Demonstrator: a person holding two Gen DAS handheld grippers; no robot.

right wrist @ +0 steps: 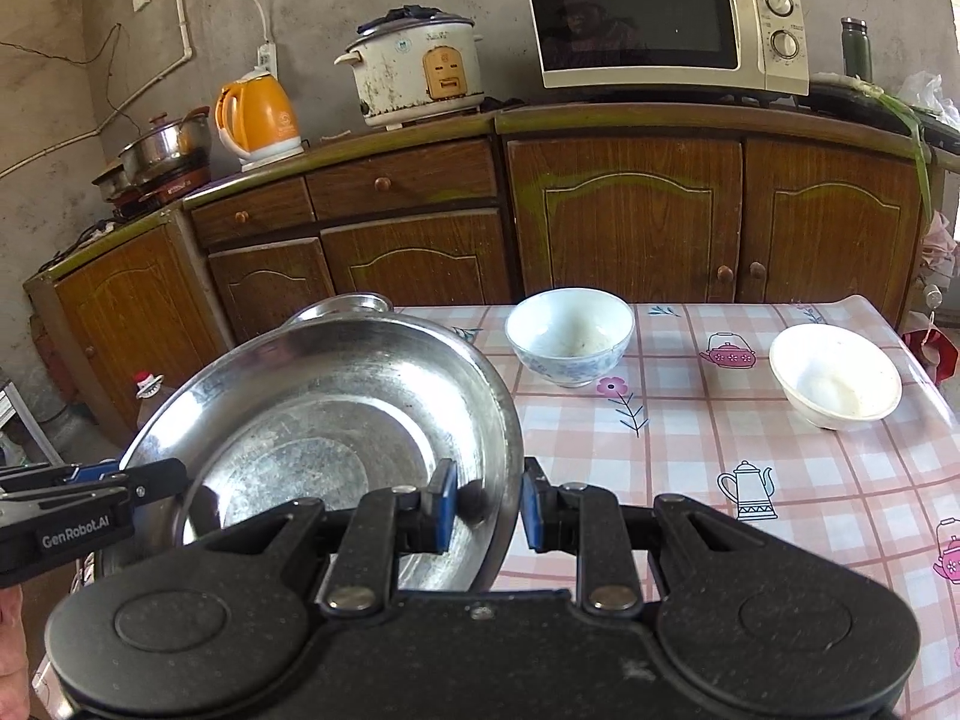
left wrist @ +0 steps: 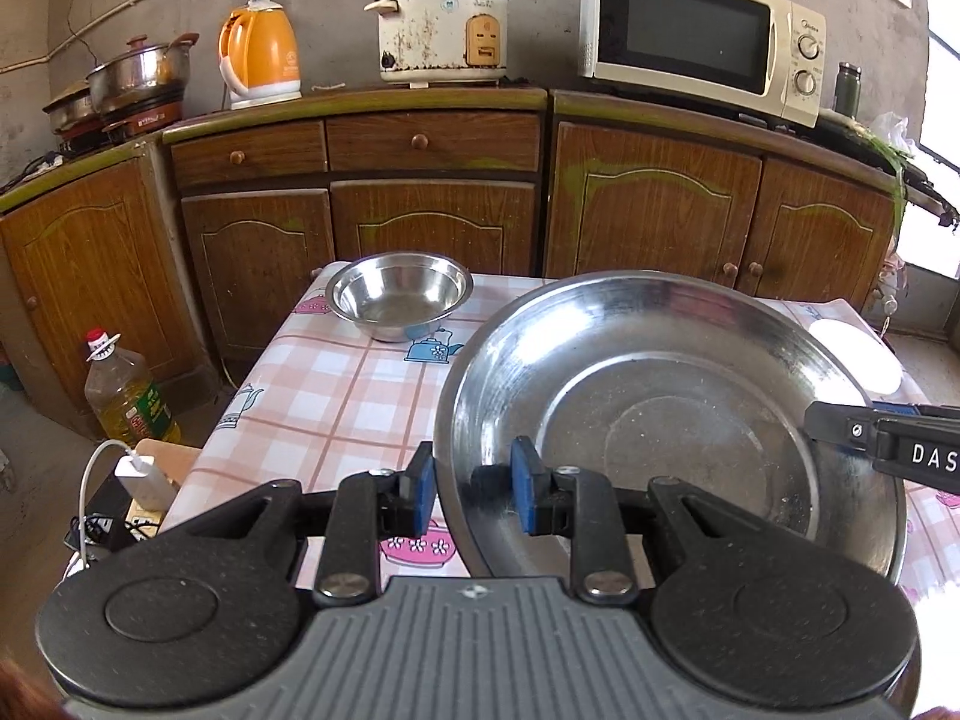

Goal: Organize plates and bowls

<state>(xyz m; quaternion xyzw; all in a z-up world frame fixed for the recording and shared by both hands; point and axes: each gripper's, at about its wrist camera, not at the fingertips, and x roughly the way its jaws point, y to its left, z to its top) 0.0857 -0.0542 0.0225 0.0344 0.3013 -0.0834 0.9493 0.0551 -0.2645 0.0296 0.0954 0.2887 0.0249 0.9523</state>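
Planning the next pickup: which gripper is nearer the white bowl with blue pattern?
Right. The right gripper, clamped on the large steel plate's right rim, sits nearer the white bowl with blue pattern; the left gripper grips the opposite rim, farther away.

The big steel plate point(left wrist: 672, 420) is hiding most of the white bowl point(left wrist: 858, 354) behind it in the left view. In the right view, the plate is covering nearly all of the small steel bowl point(right wrist: 348, 303) behind it. Beside the plate, the oil bottle point(right wrist: 147, 390) is peeking out, mostly hidden.
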